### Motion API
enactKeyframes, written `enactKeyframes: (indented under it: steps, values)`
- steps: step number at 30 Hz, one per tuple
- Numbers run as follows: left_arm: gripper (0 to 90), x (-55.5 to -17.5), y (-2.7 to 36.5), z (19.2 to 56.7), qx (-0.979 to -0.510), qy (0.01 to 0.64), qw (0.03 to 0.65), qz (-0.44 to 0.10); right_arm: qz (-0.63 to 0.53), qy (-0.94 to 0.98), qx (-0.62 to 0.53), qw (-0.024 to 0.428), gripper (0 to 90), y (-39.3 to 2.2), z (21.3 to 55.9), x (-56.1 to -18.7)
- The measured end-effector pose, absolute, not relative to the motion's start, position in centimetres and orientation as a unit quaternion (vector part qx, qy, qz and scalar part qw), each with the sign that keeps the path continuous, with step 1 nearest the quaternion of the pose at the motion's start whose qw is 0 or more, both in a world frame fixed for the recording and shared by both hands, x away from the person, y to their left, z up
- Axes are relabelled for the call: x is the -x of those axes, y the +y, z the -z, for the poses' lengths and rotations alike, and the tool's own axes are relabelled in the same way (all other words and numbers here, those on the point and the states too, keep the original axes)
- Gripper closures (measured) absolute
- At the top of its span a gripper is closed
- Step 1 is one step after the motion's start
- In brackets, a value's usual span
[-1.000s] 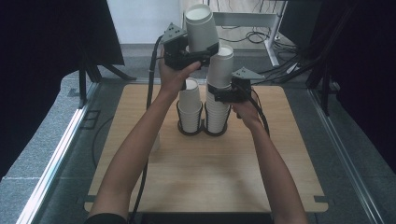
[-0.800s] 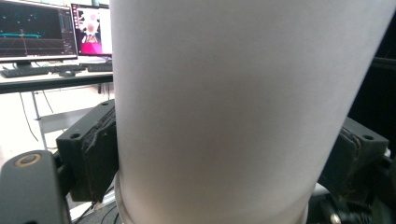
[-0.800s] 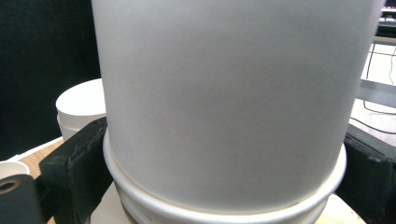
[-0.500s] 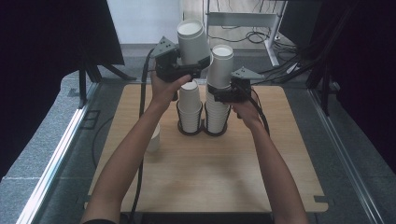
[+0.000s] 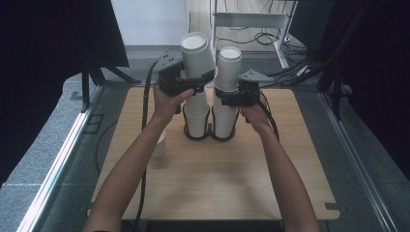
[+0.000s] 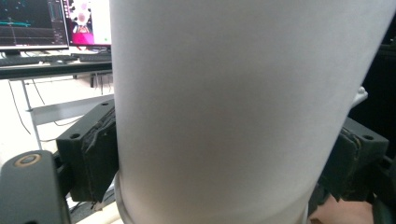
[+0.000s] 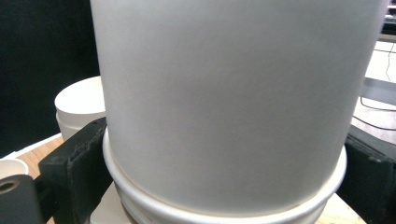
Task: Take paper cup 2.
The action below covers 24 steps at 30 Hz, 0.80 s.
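Light wooden tabletop [image 5: 217,183], rounded corners, sitting on grey carpet-like flooring with a metal rail [image 5: 55,166] running along the left side. Dark curtains on both sides, and at the far end there's a white metal frame [image 5: 251,19] with a tangle of cables on the floor. The left gripper view catches a desk with a monitor [image 6: 32,23] and keyboard in the background.

The near half of the tabletop is bare wood, so there's lots of open space there between the person's forearms. The action is all toward the far middle: two stacks of white paper cups [image 5: 197,118] standing side by side in a black double-ring holder [image 5: 210,136]. One more small white cup [image 5: 159,145] stands by itself left of the holder, partly hidden behind the left forearm.

Left hand-held gripper [image 5: 186,83] is clamped on the left cup [image 5: 197,55], upside down, raised above the left stack and tilted to the left. In its own view the black pads [image 6: 95,156] press on both sides of the white wall.

Right hand-held gripper [image 5: 231,94] grips the right cup [image 5: 228,67], also upside down. Its view shows that cup's rim sitting right on the rims below, so it's nested on the right stack [image 7: 224,205].
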<state>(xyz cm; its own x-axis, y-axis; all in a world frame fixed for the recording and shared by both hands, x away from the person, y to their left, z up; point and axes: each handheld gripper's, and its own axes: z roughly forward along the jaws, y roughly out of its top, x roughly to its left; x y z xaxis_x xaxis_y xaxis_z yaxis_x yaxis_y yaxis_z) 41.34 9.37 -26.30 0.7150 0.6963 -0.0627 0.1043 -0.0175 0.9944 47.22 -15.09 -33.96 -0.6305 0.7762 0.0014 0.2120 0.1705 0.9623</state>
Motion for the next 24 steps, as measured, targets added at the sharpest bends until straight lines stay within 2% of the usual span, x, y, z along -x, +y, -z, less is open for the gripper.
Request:
enactKeyframes:
  steps: [8, 12, 24]
  values:
    - [12.9, -40.7, 9.5, 27.9, -0.676, 0.299, 0.634, -0.228, -0.54, 0.719, -0.349, 0.264, 3.3, -14.9, 33.9, -47.1]
    - [12.9, -40.2, 9.3, 28.8, -0.686, 0.295, 0.618, -0.246, -0.537, 0.716, -0.349, 0.279, 2.7, -14.8, 33.9, -46.9]
    - [12.8, -38.3, 8.9, 31.4, -0.691, 0.292, 0.611, -0.252, -0.544, 0.707, -0.345, 0.294, 3.9, -15.5, 33.7, -45.5]
